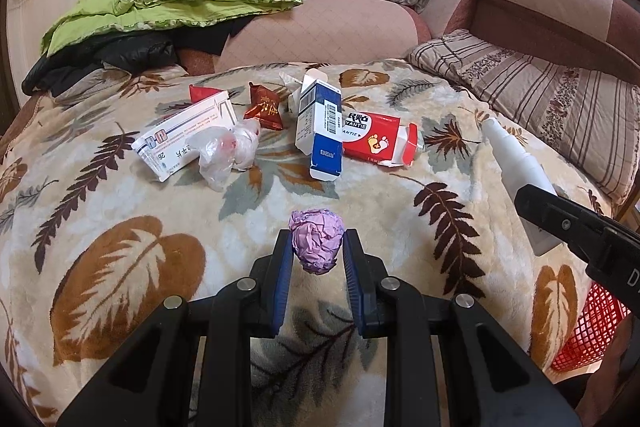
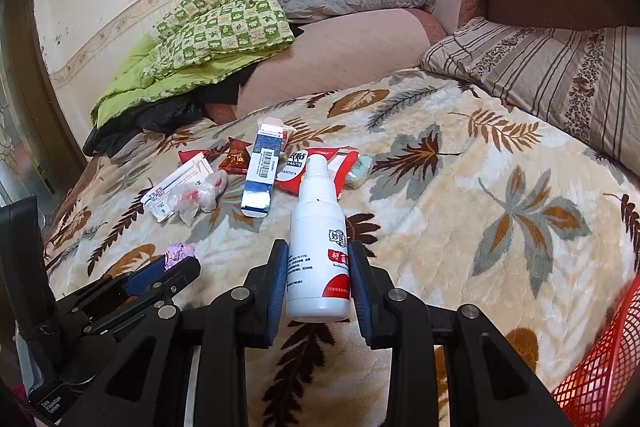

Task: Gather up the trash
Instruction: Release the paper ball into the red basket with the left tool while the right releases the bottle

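A: What is the left hand-held gripper (image 1: 316,259) holding?

B: Its blue pads are pinching a crumpled purple paper wad (image 1: 317,241), lifted above the leaf-print blanket (image 1: 120,227) near the bed's front edge.

A: And the right hand-held gripper (image 2: 319,279)?

B: It is clamping a white spray bottle (image 2: 319,247) at its lower body, nozzle pointing away.

A: Where is the remaining trash lying?

B: A blue-white carton (image 1: 320,131), red box (image 1: 376,139), white box (image 1: 184,135) and clear plastic wrap (image 1: 228,151) are lying mid-blanket. A red mesh basket (image 2: 600,367) is sitting at the bed's right front edge.
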Demonstrator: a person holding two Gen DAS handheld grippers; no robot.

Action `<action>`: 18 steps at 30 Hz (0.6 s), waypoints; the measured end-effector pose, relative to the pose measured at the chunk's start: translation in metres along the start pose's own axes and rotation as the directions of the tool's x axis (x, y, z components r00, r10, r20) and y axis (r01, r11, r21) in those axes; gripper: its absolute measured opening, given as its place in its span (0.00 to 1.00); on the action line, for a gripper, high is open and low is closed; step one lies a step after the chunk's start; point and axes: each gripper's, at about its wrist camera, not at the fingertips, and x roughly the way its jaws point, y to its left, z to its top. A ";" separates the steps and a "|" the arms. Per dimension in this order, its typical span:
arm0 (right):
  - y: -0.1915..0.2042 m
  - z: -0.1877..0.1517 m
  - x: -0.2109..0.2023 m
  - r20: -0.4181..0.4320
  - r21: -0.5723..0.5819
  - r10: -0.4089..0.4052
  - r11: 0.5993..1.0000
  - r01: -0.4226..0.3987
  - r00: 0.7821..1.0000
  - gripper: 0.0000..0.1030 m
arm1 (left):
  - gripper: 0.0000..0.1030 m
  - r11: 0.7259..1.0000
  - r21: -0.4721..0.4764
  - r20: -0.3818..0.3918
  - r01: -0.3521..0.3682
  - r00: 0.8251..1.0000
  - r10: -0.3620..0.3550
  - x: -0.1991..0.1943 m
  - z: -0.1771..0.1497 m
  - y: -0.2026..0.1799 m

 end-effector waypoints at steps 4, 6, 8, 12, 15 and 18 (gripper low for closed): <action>-0.002 0.000 -0.001 0.001 0.004 0.000 1.000 0.000 1.000 0.32 | 0.23 1.000 0.000 0.001 0.001 1.000 -0.001 -0.001 -0.001 -0.001; -0.002 0.000 -0.001 0.002 0.006 0.000 1.000 0.000 1.000 0.32 | 0.23 1.000 0.001 0.000 0.000 1.000 0.000 0.000 -0.001 0.000; -0.002 0.000 -0.001 0.001 0.005 0.002 1.000 -0.002 1.000 0.32 | 0.23 1.000 -0.003 -0.001 0.006 1.000 -0.006 -0.001 -0.001 0.001; -0.003 0.000 -0.001 0.002 0.006 0.003 1.000 -0.003 1.000 0.32 | 0.23 1.000 -0.004 0.000 0.009 1.000 -0.009 0.002 -0.002 0.004; -0.003 0.000 -0.001 0.001 0.008 0.004 1.000 -0.004 1.000 0.32 | 0.23 1.000 -0.005 0.000 0.010 1.000 -0.010 0.001 -0.002 0.003; -0.005 0.000 -0.001 -0.001 0.015 0.008 1.000 -0.008 1.000 0.32 | 0.23 1.000 -0.005 0.000 0.021 1.000 -0.021 0.002 -0.003 0.001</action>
